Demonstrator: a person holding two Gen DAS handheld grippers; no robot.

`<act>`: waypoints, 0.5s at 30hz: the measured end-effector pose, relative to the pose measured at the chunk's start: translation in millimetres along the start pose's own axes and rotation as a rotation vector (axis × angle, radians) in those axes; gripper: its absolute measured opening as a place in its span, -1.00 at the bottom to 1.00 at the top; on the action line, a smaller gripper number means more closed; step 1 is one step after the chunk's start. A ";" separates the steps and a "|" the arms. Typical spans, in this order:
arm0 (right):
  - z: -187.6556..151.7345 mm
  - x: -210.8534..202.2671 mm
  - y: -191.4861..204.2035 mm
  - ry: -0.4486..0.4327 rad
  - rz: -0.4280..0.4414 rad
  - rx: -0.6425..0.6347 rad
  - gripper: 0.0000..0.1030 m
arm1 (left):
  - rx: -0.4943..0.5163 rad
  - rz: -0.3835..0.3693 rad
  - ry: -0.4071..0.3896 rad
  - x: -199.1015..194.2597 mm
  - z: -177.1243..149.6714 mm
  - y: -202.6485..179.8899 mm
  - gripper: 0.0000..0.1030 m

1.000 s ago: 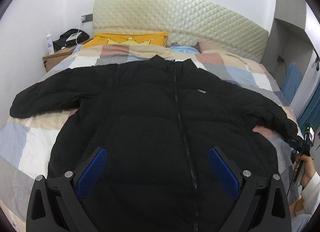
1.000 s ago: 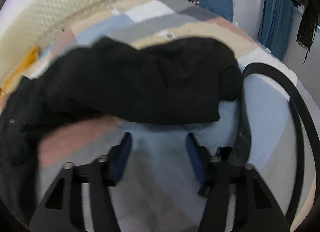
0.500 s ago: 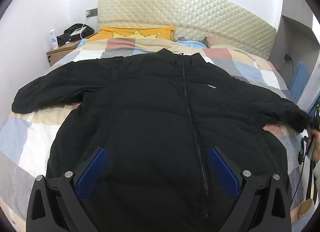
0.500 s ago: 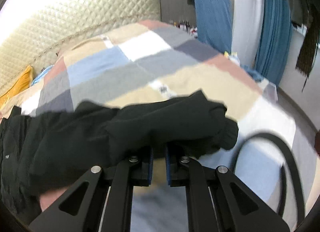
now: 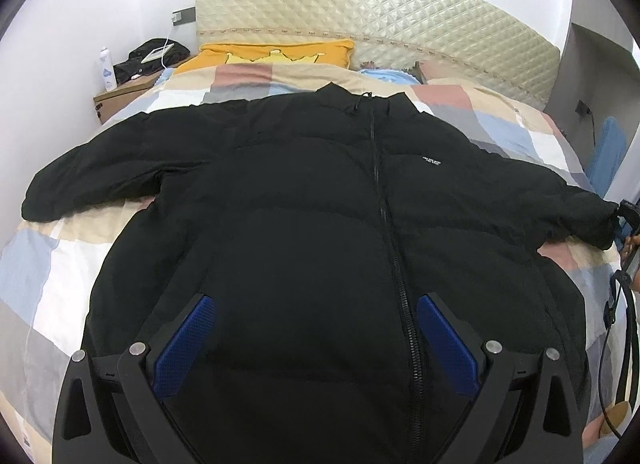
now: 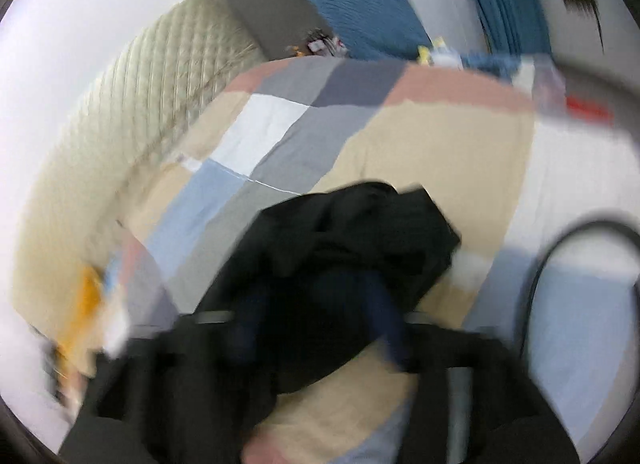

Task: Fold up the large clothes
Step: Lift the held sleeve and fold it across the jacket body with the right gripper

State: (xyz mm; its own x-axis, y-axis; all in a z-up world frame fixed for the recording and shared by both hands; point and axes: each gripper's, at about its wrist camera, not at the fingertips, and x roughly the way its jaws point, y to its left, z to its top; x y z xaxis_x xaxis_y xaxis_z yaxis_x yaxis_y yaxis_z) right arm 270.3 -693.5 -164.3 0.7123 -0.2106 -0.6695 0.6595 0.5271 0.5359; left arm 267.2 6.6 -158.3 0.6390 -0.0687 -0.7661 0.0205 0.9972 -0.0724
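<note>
Right claw [image 6: 316,316] wide around black jacket [image 5: 320,223] cuff.

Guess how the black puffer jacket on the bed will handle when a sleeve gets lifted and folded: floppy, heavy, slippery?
The black jacket looks padded and quilted, so probably light for its bulk and likely to spring back after folding. The sleeve bunches limply at its cuff, so expect it to droop. Its smooth shell may slide on the patchwork bedcover.
</note>
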 end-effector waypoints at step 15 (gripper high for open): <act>-8.2 -26.3 -12.8 -0.121 0.137 0.184 0.59 | -0.060 0.045 -0.051 -12.4 4.1 23.4 0.99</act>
State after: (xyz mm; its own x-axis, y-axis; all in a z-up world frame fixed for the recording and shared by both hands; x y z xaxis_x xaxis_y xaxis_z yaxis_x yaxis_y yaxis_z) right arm 241.1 -688.0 -157.8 0.8142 -0.2500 -0.5240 0.5796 0.4011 0.7093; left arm 262.9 30.9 -147.9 0.6768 -0.0209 -0.7359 -0.0543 0.9955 -0.0783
